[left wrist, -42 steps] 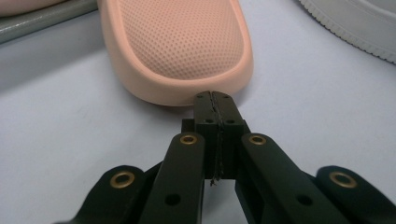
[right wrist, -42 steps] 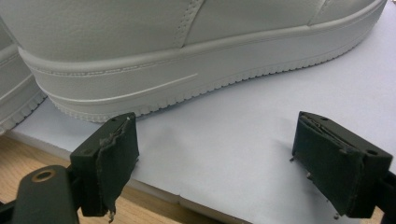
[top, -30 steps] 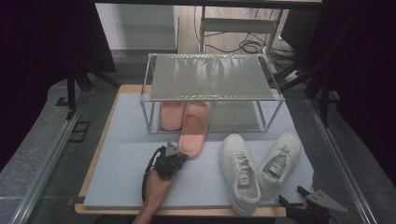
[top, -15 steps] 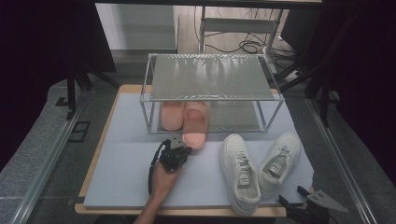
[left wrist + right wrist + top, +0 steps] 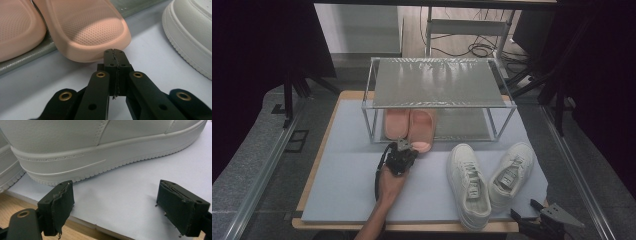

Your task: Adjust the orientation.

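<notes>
A pink slipper lies on the lower shelf of a metal rack, its heel sticking out over the mat. A second pink slipper lies to its left. My left gripper is shut with nothing in it, its tips right at that heel. In the left gripper view the closed gripper meets the heel rim of the slipper. My right gripper rests at the mat's front right edge. It stands open behind the heel of a white sneaker.
Two white sneakers lie on the light mat in front of the rack, right of my left hand. The rack's top shelf is bare. The wooden table edge shows under the mat.
My shut left gripper has moved forward, pushing the right pink slipper farther under the rack beside the other one. The right gripper has not moved.
</notes>
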